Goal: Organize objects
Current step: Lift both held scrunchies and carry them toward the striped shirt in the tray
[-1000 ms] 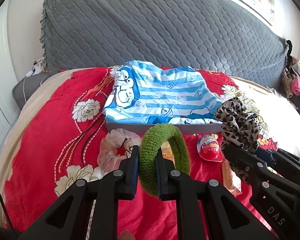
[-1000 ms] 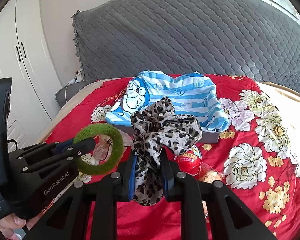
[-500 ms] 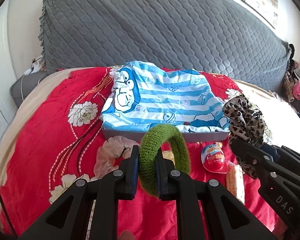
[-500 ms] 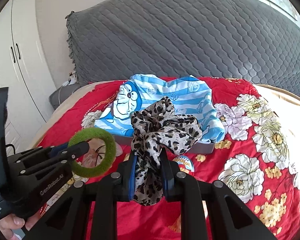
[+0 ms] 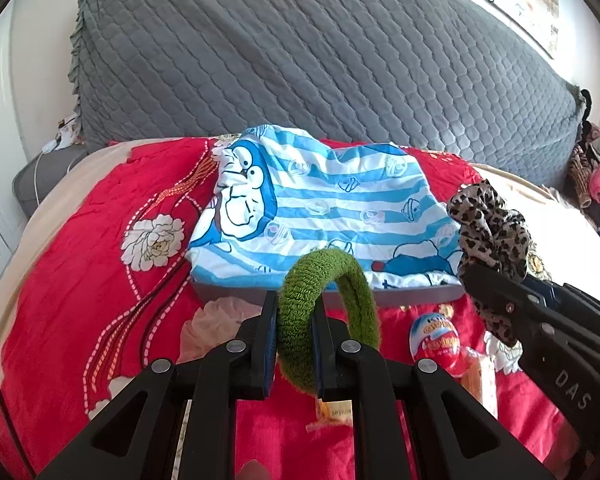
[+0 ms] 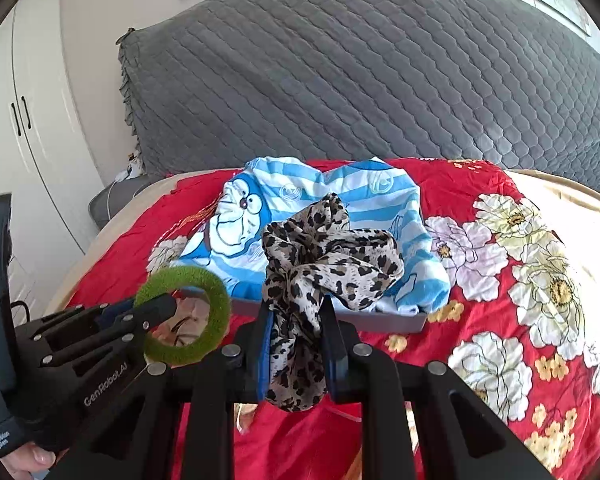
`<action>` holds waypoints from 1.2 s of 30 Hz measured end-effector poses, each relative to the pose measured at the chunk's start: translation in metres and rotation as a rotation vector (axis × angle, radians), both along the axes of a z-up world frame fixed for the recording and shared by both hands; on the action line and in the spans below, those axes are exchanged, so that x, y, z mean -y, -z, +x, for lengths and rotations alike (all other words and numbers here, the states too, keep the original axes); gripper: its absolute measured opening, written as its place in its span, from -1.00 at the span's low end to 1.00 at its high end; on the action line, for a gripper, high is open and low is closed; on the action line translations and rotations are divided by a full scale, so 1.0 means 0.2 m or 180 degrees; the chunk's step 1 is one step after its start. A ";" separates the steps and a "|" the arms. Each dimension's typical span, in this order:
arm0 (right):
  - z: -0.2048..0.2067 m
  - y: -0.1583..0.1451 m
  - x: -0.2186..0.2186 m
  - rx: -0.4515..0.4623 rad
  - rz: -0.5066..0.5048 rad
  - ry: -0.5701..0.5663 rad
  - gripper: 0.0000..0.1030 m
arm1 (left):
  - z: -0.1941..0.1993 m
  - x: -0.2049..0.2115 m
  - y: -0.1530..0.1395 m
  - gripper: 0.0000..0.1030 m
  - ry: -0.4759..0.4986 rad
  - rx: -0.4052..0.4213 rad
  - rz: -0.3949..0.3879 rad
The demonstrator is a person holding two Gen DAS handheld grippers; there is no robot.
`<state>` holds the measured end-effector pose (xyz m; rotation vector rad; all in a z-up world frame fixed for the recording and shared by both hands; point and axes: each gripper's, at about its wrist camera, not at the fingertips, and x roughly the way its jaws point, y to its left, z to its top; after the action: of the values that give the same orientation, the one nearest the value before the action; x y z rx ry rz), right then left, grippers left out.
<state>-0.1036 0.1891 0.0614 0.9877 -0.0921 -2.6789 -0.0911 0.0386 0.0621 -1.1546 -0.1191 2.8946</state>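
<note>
My left gripper (image 5: pixel 293 312) is shut on a green fuzzy hair tie (image 5: pixel 352 288), held above the red bedspread just short of a grey tray (image 5: pixel 420 296). The tray holds a blue striped cartoon cloth (image 5: pixel 320 204). My right gripper (image 6: pixel 296 320) is shut on a leopard-print scrunchie (image 6: pixel 328 252), held in front of the same tray (image 6: pixel 396 322) and cloth (image 6: pixel 260 216). In the right wrist view the left gripper (image 6: pixel 168 306) and the green tie (image 6: pixel 216 312) show at lower left. In the left wrist view the right gripper (image 5: pixel 470 276) and the scrunchie (image 5: pixel 492 228) show at right.
A red and blue toy egg (image 5: pixel 436 340), a pale pink scrunchie (image 5: pixel 208 320) and small snack packets (image 5: pixel 480 380) lie on the red floral bedspread (image 5: pixel 80 280) before the tray. A grey quilted headboard (image 5: pixel 300 60) rises behind. White wardrobe doors (image 6: pixel 28 140) stand left.
Both grippers have moved forward toward the tray and risen a little, each still holding its hair tie. The tray and cloth look nearer now.
</note>
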 end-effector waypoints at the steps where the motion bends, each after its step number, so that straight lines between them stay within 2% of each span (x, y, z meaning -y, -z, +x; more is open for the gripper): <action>1: -0.02 0.00 0.00 -0.0002 -0.0008 0.0004 -0.59 | -0.01 0.00 0.00 -0.72 0.0001 -0.0001 -0.0006; 8: -0.15 0.04 -0.01 0.0011 -0.0030 0.0011 -0.59 | -0.13 -0.01 0.03 -0.72 0.0015 -0.0017 -0.0020; 21: -0.32 0.09 0.02 0.0041 0.0121 -0.0057 -0.59 | -0.33 -0.03 0.10 -0.72 0.0016 0.0006 -0.0053; 36: -0.51 0.22 -0.02 0.0307 0.0039 -0.0009 -0.59 | -0.50 -0.05 0.19 -0.72 -0.0010 0.0083 -0.0156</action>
<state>-0.2049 0.1937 0.0165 1.1199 -0.0941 -2.6316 -0.1908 0.0481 0.0235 -1.2011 -0.0510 2.9016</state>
